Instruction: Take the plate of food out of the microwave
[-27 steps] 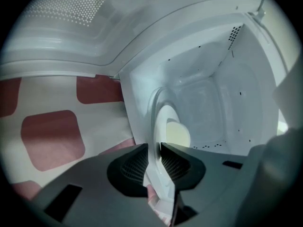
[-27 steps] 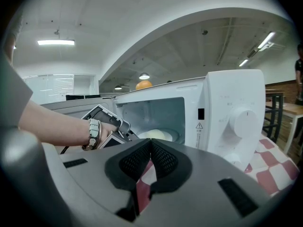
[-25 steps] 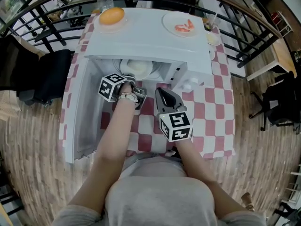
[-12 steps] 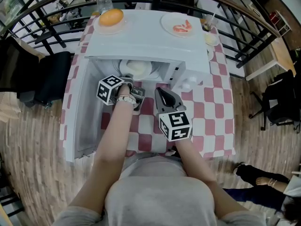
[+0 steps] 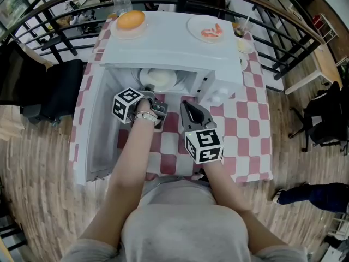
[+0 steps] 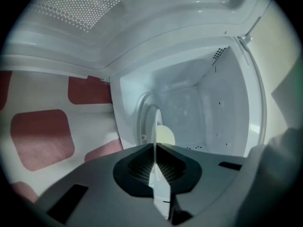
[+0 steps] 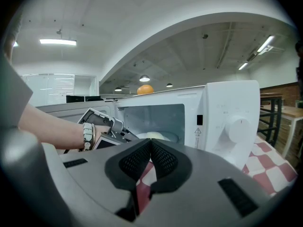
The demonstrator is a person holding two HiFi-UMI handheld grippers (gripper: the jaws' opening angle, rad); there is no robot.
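R gripper (image 5: 188, 107), near side: grey jaws pressed together, nothing between, over red-and-white checked cloth (image 5: 240, 125). L gripper (image 5: 152, 96) farther in, at mouth of open white microwave oven (image 5: 169, 51): pads clamped on near rim of round white plate of pale food (image 5: 158, 78), plate inside cavity.

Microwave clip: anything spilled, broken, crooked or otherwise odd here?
Nothing spilled or broken. The white plate of food lies flat inside the open white microwave, its rim clamped by the left gripper. Only oddity: a plate of orange food and a plate of pink food sit on the microwave's roof.
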